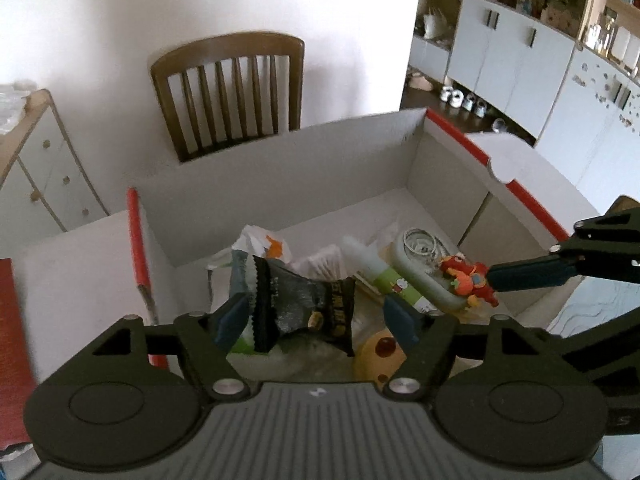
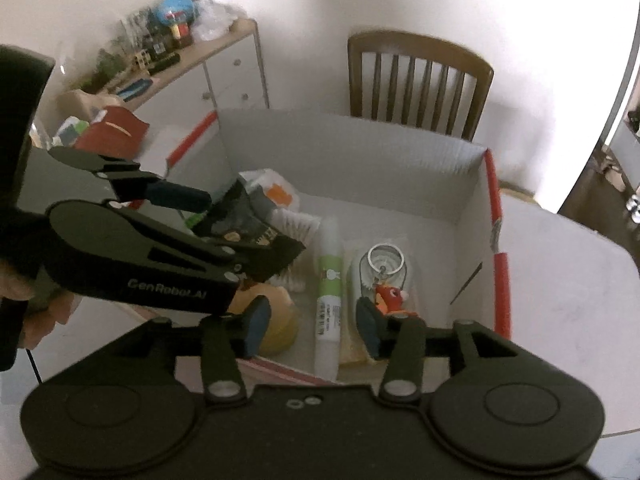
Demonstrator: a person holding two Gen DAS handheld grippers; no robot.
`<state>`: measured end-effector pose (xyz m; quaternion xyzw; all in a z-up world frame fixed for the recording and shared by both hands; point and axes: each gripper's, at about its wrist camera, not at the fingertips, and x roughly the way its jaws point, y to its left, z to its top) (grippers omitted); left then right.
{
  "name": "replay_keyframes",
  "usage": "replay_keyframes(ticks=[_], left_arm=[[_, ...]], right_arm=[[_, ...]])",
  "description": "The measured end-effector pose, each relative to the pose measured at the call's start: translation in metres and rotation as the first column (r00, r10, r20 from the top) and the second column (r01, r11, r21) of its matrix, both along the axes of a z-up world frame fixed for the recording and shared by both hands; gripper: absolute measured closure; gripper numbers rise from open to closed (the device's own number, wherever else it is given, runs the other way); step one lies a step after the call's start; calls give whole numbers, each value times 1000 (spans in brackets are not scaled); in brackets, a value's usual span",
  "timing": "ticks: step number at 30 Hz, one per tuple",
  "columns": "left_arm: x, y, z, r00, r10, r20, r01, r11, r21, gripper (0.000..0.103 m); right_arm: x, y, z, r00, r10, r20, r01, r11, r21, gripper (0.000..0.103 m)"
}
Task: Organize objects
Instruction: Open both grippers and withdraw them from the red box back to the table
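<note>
An open white cardboard box (image 1: 280,184) with red edges (image 2: 360,168) holds the objects. My left gripper (image 1: 316,320) hangs over its near left part. A black snack packet (image 1: 304,308) is between its fingers, touching the left pad, with a gap to the right pad. In the right wrist view the packet (image 2: 248,232) droops from the left gripper (image 2: 224,232). My right gripper (image 2: 312,328) is open above a white tube with a green label (image 2: 328,308). A red toy keychain (image 2: 390,298) lies just beside its right finger (image 2: 370,328).
The box also holds a yellow round object (image 2: 276,320), a pack of cotton swabs (image 2: 296,224) and a grey holder with a metal ring (image 1: 420,268). A wooden chair (image 1: 232,92) stands behind the box. A white drawer unit (image 2: 224,76) stands at the left, cluttered on top.
</note>
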<state>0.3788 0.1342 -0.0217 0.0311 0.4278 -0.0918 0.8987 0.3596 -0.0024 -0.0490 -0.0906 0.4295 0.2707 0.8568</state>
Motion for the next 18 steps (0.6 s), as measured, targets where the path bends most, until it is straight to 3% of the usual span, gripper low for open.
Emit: replay_keyframes(ticks=[13, 18], left_arm=[[-56, 5, 48, 991, 54, 124, -45, 996, -77, 27], [-83, -1, 64, 982, 68, 176, -55, 996, -76, 27]], right_arm=[[-41, -21, 42, 996, 9, 89, -14, 998, 61, 52], [-60, -31, 56, 991, 8, 133, -19, 997, 76, 49]])
